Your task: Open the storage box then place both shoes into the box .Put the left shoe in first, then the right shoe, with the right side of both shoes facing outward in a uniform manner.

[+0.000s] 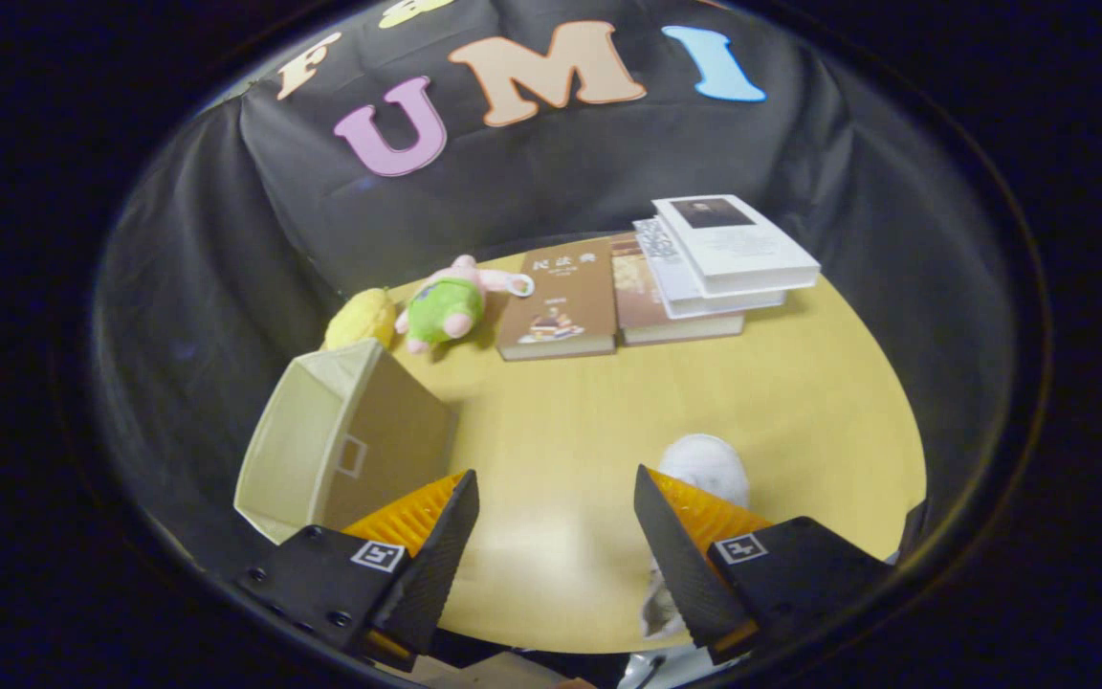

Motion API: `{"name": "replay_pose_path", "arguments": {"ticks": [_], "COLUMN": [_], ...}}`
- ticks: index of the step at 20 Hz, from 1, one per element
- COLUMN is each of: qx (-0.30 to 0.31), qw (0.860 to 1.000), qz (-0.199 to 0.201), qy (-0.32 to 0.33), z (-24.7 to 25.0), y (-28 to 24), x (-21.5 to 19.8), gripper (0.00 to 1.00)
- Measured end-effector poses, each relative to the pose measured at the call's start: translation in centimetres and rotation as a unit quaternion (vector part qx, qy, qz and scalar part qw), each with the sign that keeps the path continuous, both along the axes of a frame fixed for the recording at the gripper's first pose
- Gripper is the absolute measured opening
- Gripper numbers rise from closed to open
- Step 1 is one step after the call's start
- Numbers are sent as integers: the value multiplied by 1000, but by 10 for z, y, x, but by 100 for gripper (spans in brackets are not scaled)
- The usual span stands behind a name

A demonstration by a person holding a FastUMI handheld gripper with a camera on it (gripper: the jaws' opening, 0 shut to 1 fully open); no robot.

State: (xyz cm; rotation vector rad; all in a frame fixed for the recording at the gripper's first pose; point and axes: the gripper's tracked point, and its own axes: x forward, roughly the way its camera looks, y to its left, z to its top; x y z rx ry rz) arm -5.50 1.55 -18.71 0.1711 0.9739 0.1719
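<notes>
Box (341,445): beige fabric, lying on the table (800,402) ahead and to the left of my left finger (431,550), its mouth turned up and to the left, away from me; whether a lid still covers it I cannot tell.

Shoe (704,466): white, just beyond my right finger (671,550), mostly hidden behind it. A pale scrap below that finger may be more of it. Which shoe of the pair this is, and which way its long axis runs, I cannot make out.

My gripper (556,550): fingers spread wide, nothing between them but bare tabletop. Released.

Relation for the coming move, as I judge it: box to the left, shoe to the right, my fingers between the two and near both; the box needs attention first.

Beyond, well apart from me: brown book (561,306), a stack of books (714,263) beside it, a green plush (446,306), a yellow plush (362,318) just behind the box.
</notes>
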Motion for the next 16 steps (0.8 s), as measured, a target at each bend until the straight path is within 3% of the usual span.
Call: {"name": "replay_pose_path", "arguments": {"ticks": [6, 16], "qx": [-41, -84], "qw": [998, 987], "qz": [-6, 71], "qy": [40, 115], "z": [-47, -122], "y": [-74, -107], "x": [-22, -50], "gripper": [100, 100]}}
